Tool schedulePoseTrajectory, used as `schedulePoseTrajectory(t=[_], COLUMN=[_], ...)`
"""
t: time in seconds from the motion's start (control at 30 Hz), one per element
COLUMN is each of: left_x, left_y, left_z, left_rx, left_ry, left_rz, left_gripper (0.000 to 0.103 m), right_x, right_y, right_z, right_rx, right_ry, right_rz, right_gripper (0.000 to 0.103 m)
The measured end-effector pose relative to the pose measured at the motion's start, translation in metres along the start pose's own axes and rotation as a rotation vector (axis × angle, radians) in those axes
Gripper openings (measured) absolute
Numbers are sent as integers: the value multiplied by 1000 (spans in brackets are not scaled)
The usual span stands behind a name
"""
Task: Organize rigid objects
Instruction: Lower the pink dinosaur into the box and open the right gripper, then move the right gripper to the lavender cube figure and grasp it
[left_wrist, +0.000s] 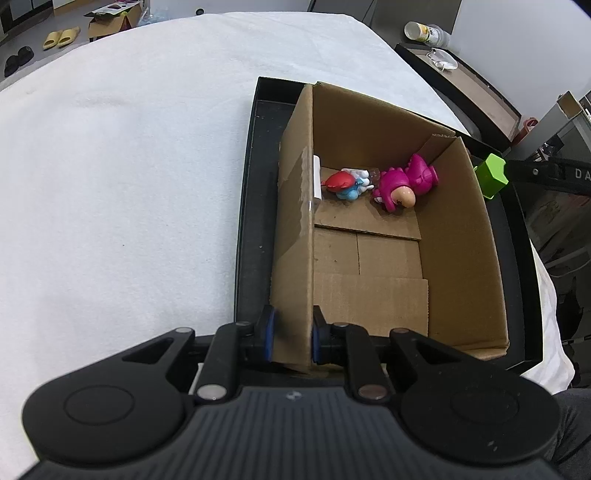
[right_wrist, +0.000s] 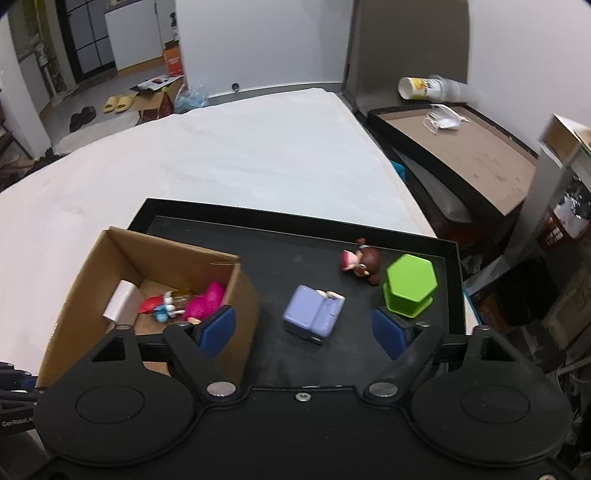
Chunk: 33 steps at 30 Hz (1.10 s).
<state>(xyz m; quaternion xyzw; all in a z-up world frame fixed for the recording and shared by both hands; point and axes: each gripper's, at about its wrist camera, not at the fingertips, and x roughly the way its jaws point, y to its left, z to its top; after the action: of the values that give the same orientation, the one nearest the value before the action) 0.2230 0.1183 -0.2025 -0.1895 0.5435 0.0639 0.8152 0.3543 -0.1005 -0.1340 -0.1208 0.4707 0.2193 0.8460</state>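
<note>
Cardboard box (left_wrist: 369, 236) wall pinched by left gripper (left_wrist: 291, 339); right gripper (right_wrist: 306, 328) wide, empty, above black tray (right_wrist: 288, 254) beside lilac block (right_wrist: 314, 314), green hexagon (right_wrist: 410, 286)

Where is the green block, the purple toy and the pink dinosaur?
green block (right_wrist: 410, 275), right wrist view, on its flat hexagon top.
purple toy (right_wrist: 310, 312), right wrist view, on its upper face.
pink dinosaur (left_wrist: 397, 181), left wrist view, on its body, inside the cardboard box (left_wrist: 461, 240).

Toys (left_wrist: 384, 184) lie in box (left_wrist: 461, 236) on tray (left_wrist: 255, 206).
</note>
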Motion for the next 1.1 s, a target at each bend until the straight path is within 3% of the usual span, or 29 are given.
schedulePoseTrajectory(t=[0.47,1.1], left_x=[5,10], left_y=[-4,-3], left_z=[2,3], left_rx=[0,-5], left_ry=[4,12], left_rz=[18,19], left_gripper=[17,18], right_x=[37,95], right_y=[-43,-33], right_z=[-12,4], right_rx=[186,276], right_ry=[53,160], right_rz=[52,63], right_gripper=[85,83])
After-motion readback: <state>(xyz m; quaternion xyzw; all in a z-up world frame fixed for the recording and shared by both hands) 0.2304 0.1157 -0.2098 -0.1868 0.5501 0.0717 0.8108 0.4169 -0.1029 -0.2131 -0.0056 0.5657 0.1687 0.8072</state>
